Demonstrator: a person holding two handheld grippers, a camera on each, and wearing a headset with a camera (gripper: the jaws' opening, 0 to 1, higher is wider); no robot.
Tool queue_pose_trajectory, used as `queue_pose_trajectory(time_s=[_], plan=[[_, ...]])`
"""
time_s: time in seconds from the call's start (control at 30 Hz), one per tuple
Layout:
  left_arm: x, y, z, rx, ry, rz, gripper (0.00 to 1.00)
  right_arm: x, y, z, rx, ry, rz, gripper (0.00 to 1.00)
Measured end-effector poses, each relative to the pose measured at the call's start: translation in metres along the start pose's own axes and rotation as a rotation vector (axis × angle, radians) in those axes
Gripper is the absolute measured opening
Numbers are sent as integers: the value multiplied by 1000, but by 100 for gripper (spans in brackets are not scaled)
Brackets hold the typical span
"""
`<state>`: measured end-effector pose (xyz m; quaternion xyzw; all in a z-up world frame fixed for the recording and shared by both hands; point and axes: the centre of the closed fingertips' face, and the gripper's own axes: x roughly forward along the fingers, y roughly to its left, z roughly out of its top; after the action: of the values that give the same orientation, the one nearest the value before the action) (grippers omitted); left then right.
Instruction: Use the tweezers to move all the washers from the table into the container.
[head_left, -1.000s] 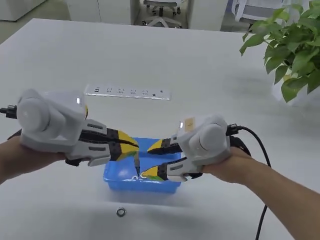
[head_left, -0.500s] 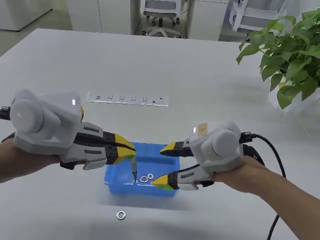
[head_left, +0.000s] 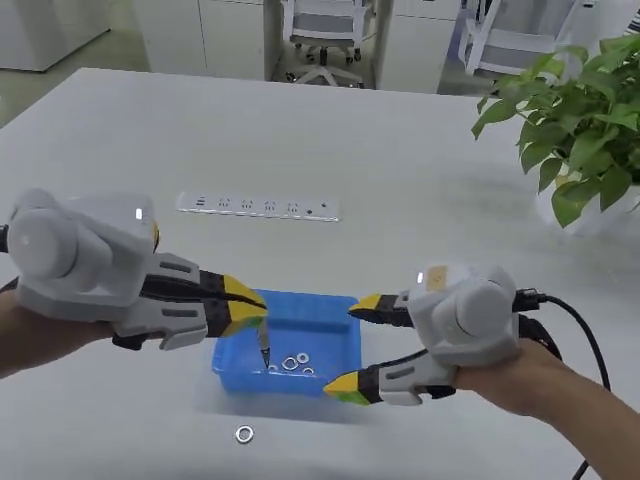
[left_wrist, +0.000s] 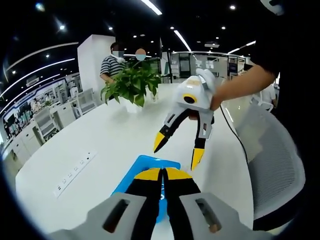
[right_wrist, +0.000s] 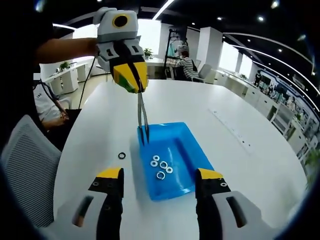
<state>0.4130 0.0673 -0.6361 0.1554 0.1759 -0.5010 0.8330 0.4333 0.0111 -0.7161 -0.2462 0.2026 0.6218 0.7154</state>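
1. Silvery washer (head_left: 244, 433) flat on the tabletop (head_left: 420, 200), just outside the near wall of the blue container (head_left: 318, 314); several washers (head_left: 291, 363) already inside, clustered on its floor.
2. Tweezers (head_left: 264, 347) hanging near upright, tips down over the container's left part, close to the cluster.
3. Left tool (head_left: 252, 311) clenched on the tweezers' upper end, jaws pressed together in the left gripper view.
4. Right tool (head_left: 348, 345) released, jaws spread wide over the container's right side, grasping nothing.
5. Key relation: loose washer lying toward the person from the tweezer tips, across the near wall and slightly left; left tool the nearer one.
6. Likely next: lift over the wall, draw back toward the body, lower the tips astride the washer's rim. Thin flat ring, probably prone to slipping.
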Motion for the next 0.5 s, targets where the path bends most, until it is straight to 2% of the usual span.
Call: queue_pose_trajectory(time_s=[0.17,0.5], plan=[[-5,-2,5,4,-10,8,5,-8,4,-7,8,10,-12,60],[-12,-9,6,-3,-8,6,5,-21,9,-10,38,-7,-40,67]])
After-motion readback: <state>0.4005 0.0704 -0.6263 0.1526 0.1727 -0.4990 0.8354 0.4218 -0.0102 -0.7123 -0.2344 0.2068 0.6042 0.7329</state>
